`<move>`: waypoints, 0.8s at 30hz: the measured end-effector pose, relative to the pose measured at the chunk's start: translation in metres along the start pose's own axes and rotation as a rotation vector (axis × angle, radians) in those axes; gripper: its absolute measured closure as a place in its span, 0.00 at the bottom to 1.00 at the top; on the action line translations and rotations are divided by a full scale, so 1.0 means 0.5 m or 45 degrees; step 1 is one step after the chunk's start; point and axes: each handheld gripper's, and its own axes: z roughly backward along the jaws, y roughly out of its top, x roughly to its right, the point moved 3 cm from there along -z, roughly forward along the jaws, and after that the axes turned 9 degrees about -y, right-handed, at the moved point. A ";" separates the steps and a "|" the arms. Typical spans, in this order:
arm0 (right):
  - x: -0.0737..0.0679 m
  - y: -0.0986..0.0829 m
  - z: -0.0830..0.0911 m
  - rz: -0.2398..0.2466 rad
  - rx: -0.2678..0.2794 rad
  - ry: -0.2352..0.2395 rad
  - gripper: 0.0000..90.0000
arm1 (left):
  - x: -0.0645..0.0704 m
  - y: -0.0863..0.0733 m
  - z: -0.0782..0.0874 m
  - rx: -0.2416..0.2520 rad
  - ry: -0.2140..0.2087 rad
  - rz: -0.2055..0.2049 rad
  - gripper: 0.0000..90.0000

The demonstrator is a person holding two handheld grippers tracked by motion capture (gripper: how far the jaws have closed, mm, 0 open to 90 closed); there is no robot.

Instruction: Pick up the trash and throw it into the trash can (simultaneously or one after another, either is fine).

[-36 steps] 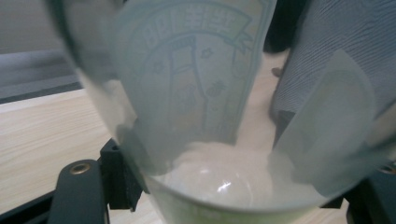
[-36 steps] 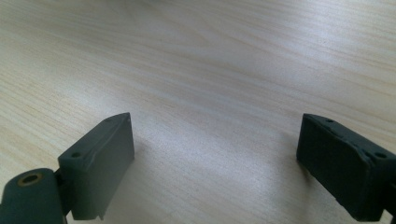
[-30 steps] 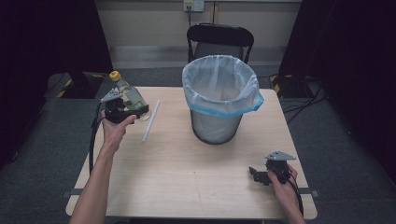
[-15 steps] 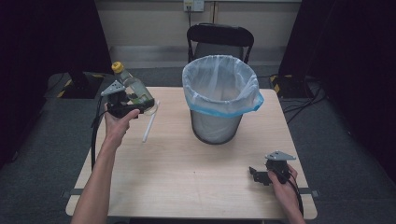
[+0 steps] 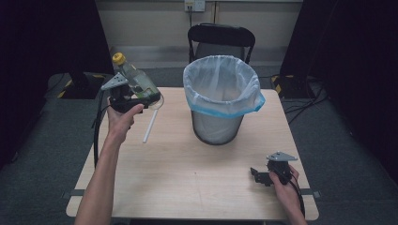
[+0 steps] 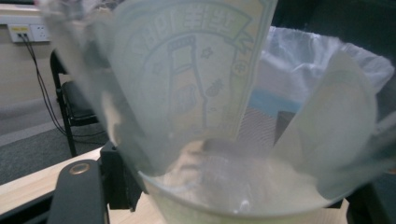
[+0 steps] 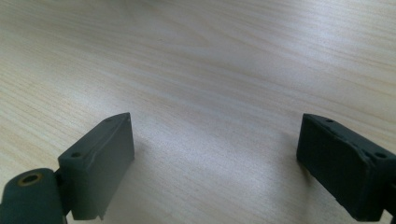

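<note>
- The left gripper (image 5: 141,99) is lifted above the table's far left corner, its jaws pinching a clear plastic bottle (image 5: 136,82) low on the body, near its base.
- The bottle is clear of the table and tilted: its long axis runs from the base, by the jaws, up and away to the left, ending in a yellow cap (image 5: 118,58) that points to the far left.
- In the left gripper view the bottle (image 6: 224,116) looms close, its printed label facing the camera and a lined bin behind it.
- A white straw (image 5: 150,125) lies flat on the table just below the bottle, lengthwise front to back.
- The bin (image 5: 220,101), lined with a pale bag, stands upright at the middle far side of the light wooden table (image 5: 187,178).
- A black chair (image 5: 220,40) stands behind the bin, before a pale wall with a socket (image 5: 195,5).
- The right gripper (image 5: 261,176) sits low at the near right corner, jaws spread wide over bare wood (image 7: 210,70).
- Grey carpet and dark curtains surround the table.
</note>
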 end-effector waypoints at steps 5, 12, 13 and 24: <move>0.000 0.000 0.000 0.000 0.000 0.000 0.11 | 0.011 0.015 -0.007 0.017 -0.023 -0.010 0.31; 0.000 0.000 0.000 0.001 0.001 -0.001 0.11 | 0.022 0.036 -0.016 0.038 -0.029 -0.014 0.31; 0.000 0.000 0.000 0.002 0.002 -0.001 0.11 | 0.024 0.040 -0.016 0.033 -0.025 -0.025 0.31; 0.000 0.000 0.000 0.000 0.000 0.000 0.11 | 0.040 0.090 -0.041 0.044 -0.048 -0.042 0.31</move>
